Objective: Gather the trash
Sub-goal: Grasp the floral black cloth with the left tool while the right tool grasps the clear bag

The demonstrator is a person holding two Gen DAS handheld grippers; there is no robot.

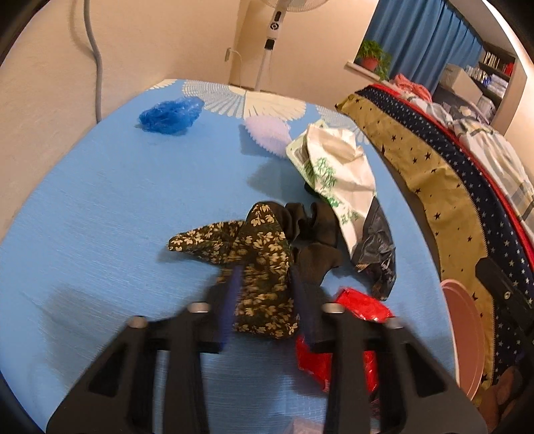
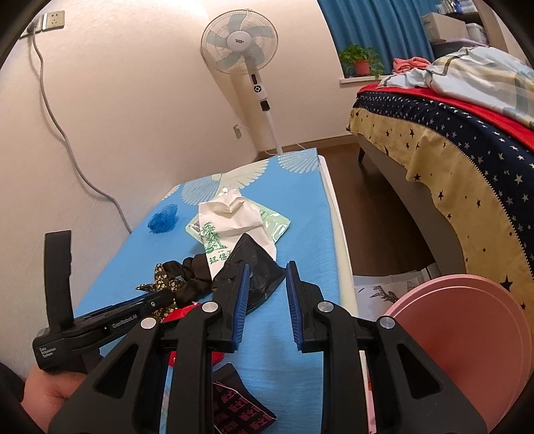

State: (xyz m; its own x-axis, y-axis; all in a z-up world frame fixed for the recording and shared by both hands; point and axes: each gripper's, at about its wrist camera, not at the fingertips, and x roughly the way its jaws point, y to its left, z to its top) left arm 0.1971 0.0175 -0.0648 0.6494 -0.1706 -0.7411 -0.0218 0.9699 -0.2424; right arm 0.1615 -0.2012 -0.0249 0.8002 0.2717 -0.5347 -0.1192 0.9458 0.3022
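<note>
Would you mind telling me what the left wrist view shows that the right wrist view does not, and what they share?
Only the left wrist view shows the pale lilac spiky ball.

Only the right wrist view shows the fan head, the wall socket and the black-and-pink printed wrapper.

Both show the blue crumpled bag, the white bamboo-print bag, the floral cloth, the red wrapper and the pink bin.

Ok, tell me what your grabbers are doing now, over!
Left gripper jaws open around floral cloth. Right gripper open, empty, above black wrapper. Pink bin at right.
</note>
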